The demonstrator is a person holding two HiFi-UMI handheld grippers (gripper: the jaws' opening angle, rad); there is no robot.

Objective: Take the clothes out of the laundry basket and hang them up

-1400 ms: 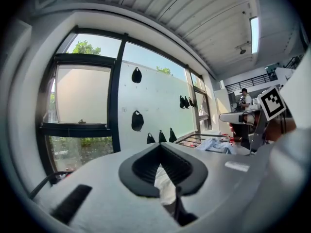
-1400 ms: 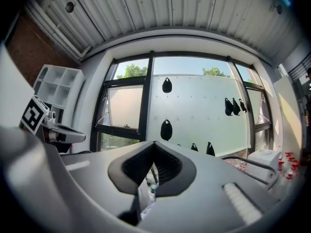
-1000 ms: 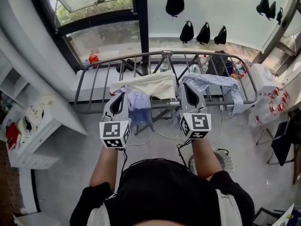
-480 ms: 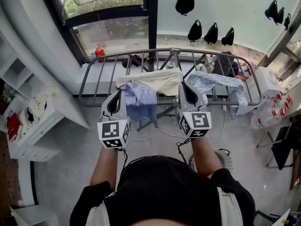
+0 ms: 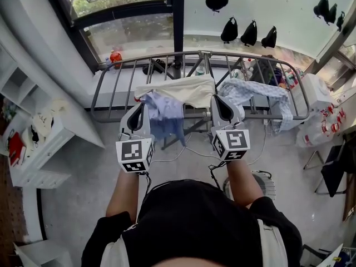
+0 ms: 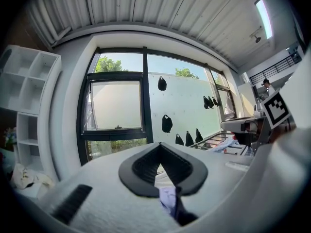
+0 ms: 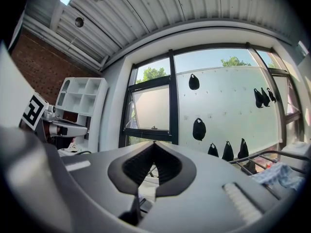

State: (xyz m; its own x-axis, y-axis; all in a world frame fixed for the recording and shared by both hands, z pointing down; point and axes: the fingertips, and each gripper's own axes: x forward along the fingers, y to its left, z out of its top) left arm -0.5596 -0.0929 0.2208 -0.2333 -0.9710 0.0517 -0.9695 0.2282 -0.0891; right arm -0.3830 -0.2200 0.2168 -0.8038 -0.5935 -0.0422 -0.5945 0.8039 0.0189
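A grey metal drying rack (image 5: 111, 88) stands in front of me by the window. A cream cloth (image 5: 181, 90) and a white-and-blue patterned cloth (image 5: 250, 90) lie over its bars. My left gripper (image 5: 136, 113) is shut on a light blue garment (image 5: 164, 115) that hangs over the near rail beside the cream cloth. In the left gripper view (image 6: 163, 169) a fold of it (image 6: 167, 198) shows between the pads. My right gripper (image 5: 222, 105) is shut at the near rail, right of the cream cloth. The right gripper view (image 7: 153, 171) does not show whether any cloth is pinched there.
White shelves (image 5: 33, 143) line the left wall. A round white ribbed basket (image 5: 266, 189) sits on the floor under my right arm. Black bags (image 5: 248, 35) hang on the far wall, a red bottle (image 5: 115, 57) stands on the sill, and clutter (image 5: 322, 121) fills the right side.
Both grippers have edged toward the rack, and the blue garment has come up from hanging below the rail to lying against it.
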